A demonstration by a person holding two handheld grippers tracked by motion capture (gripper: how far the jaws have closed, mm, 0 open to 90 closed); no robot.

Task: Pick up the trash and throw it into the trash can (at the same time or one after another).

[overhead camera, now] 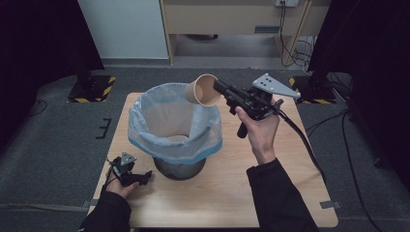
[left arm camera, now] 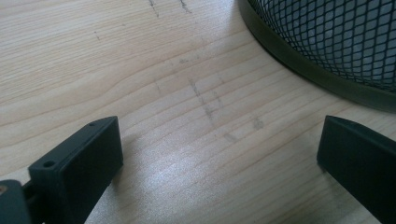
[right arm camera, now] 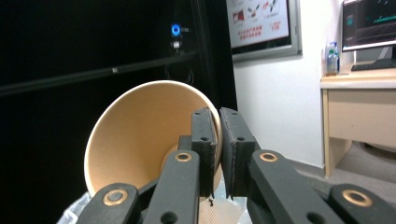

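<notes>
Brown paper cup (overhead camera: 203,90) pinched by its rim in the right gripper (overhead camera: 218,88), jaws nearly shut with the cup wall between them; one jaw inside the cup, one outside. Cup tilted on its side, mouth open toward the camera, held above the bin (overhead camera: 175,126) at its 1 o'clock edge. Bin: mesh body, blue-edged clear liner, standing mid-table (overhead camera: 290,193). Left gripper (overhead camera: 145,177) low on the table at the bin's 7 o'clock, jaws wide apart, holding nothing; bin's base ring just beyond its jaws at 1 o'clock in the left gripper view.
</notes>
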